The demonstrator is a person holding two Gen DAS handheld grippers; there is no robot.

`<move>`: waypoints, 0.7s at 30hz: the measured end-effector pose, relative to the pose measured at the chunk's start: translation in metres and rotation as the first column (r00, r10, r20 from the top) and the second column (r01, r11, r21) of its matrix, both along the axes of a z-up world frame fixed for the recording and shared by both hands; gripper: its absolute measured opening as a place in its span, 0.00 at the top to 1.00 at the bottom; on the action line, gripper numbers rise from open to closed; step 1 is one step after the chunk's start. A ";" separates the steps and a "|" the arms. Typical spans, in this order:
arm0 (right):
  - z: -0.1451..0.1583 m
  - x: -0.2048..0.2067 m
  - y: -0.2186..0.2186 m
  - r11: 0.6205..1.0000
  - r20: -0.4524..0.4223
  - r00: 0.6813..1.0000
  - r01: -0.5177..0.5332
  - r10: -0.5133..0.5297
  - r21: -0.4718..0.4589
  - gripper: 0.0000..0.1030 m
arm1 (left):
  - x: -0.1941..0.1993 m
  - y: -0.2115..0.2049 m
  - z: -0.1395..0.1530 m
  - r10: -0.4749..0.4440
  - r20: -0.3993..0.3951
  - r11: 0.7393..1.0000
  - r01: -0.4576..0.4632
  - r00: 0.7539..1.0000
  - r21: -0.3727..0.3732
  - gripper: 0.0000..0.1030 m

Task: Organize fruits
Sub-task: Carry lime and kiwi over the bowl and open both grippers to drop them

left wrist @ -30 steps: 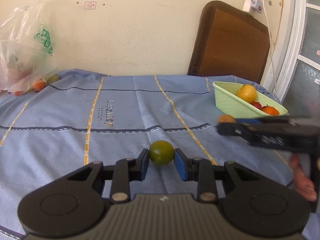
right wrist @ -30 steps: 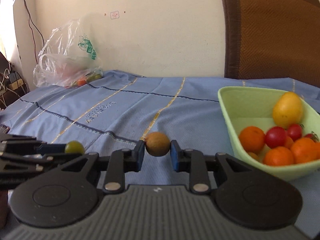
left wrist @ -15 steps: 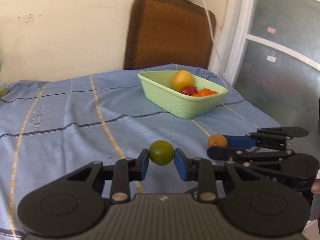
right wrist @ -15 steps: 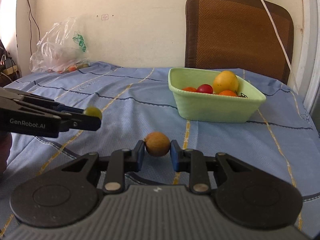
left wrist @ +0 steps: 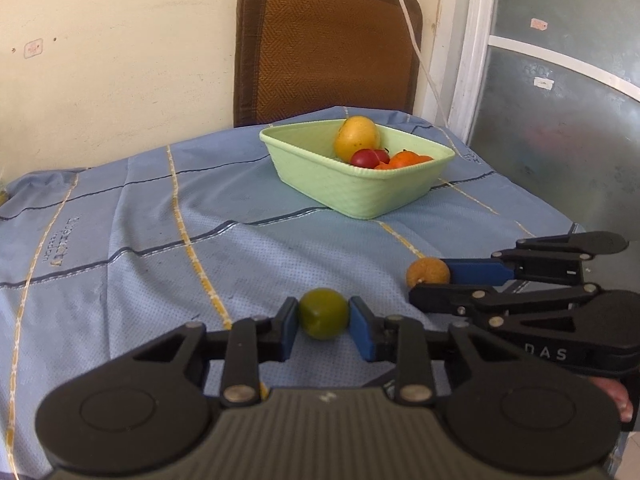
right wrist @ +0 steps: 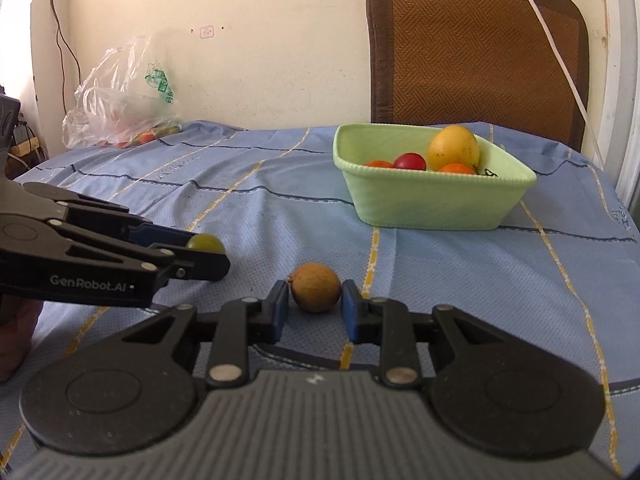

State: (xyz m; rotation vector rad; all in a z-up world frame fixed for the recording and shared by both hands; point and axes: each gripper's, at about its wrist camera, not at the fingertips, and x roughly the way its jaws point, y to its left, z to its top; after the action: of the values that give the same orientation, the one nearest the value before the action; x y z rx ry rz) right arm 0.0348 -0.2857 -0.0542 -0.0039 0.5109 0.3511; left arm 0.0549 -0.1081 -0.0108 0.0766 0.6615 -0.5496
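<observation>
Both hands have swung toward the green basket (left wrist: 362,196): left tool (left wrist: 323,319) clamps a green fruit (left wrist: 323,318), right tool (right wrist: 316,293) a brown fruit (right wrist: 316,292), ready for dropping in.

Each fisheye camera sits just behind its own gripper, low over the blue cloth-covered bench (left wrist: 120,240), facing the cream wall. Both views share the pale green plastic basket (left wrist: 352,196) (right wrist: 424,204) and brown woven chair back (left wrist: 324,44) (right wrist: 476,48).

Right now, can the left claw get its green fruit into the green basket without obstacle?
Probably yes. The left claw, shut on the green fruit, faces the green basket over bare cloth; the right claw stays off to the side.
</observation>
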 end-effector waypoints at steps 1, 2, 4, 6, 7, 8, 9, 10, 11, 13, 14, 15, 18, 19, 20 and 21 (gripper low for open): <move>0.002 0.000 -0.002 1.000 0.017 1.000 0.008 -0.008 0.008 0.71 | 0.003 -0.001 0.003 -0.012 -0.006 1.000 0.012 1.000 -0.014 0.73; 0.005 0.000 -0.005 1.000 0.035 0.999 0.022 -0.023 0.020 0.71 | 0.006 -0.003 0.009 -0.023 -0.006 0.999 0.023 1.000 -0.030 0.73; 0.013 0.005 -0.015 0.997 0.082 0.995 0.046 -0.051 0.069 0.71 | 0.017 -0.012 0.022 -0.035 0.009 0.998 0.035 0.999 -0.054 0.73; 0.022 0.012 -0.025 0.991 0.123 0.988 0.083 -0.095 0.101 0.71 | 0.033 -0.022 0.036 -0.044 0.014 0.996 0.045 0.999 -0.083 0.73; 0.026 0.017 -0.030 0.988 0.147 0.982 0.107 -0.122 0.108 0.71 | 0.042 -0.027 0.042 -0.044 0.010 0.994 0.045 0.999 -0.098 0.73; 0.029 0.023 -0.034 0.986 0.163 0.977 0.122 -0.140 0.112 0.71 | 0.053 -0.033 0.047 -0.047 0.001 0.992 0.047 0.999 -0.118 0.73; 0.031 0.032 -0.040 0.983 0.168 0.973 0.142 -0.161 0.119 0.71 | 0.065 -0.040 0.052 -0.052 -0.010 0.989 0.050 0.999 -0.142 0.72; 0.032 0.044 -0.047 0.979 0.157 0.971 0.159 -0.178 0.128 0.71 | 0.077 -0.046 0.054 -0.049 -0.022 0.986 0.045 0.999 -0.158 0.72; 0.031 0.054 -0.052 0.976 0.143 0.971 0.170 -0.189 0.139 0.71 | 0.088 -0.052 0.055 -0.042 -0.035 0.985 0.036 0.998 -0.167 0.72; 0.029 0.075 -0.059 0.972 0.113 0.972 0.192 -0.208 0.138 0.71 | 0.111 -0.061 0.052 -0.026 -0.080 0.982 0.010 0.996 -0.188 0.72; 0.028 0.084 -0.060 0.971 0.105 0.971 0.203 -0.216 0.129 0.71 | 0.123 -0.064 0.049 -0.013 -0.111 0.979 -0.010 0.994 -0.202 0.72; 0.027 0.090 -0.061 0.971 0.101 0.970 0.207 -0.219 0.122 0.71 | 0.133 -0.067 0.046 -0.003 -0.137 0.976 -0.027 0.991 -0.214 0.72; 0.022 0.103 -0.061 0.971 0.098 0.971 0.207 -0.219 0.116 0.70 | 0.151 -0.072 0.040 0.016 -0.161 0.972 -0.053 0.987 -0.230 0.72; 0.021 0.105 -0.060 0.971 0.104 0.970 0.208 -0.220 0.115 0.70 | 0.156 -0.075 0.038 0.022 -0.164 0.972 -0.059 0.986 -0.226 0.72; 0.019 0.107 -0.060 0.971 0.111 0.969 0.208 -0.221 0.119 0.69 | 0.159 -0.077 0.037 0.031 -0.162 0.973 -0.067 0.986 -0.220 0.70; 0.017 0.108 -0.061 0.970 0.112 0.968 0.208 -0.222 0.125 0.67 | 0.162 -0.077 0.035 0.036 -0.165 0.974 -0.072 0.986 -0.217 0.69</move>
State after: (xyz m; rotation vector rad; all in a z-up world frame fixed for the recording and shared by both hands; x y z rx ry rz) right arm 0.1425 -0.3462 -0.0367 0.1374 0.3618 0.1646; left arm 0.2172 -0.1855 0.0237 -0.1975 0.7523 -0.5778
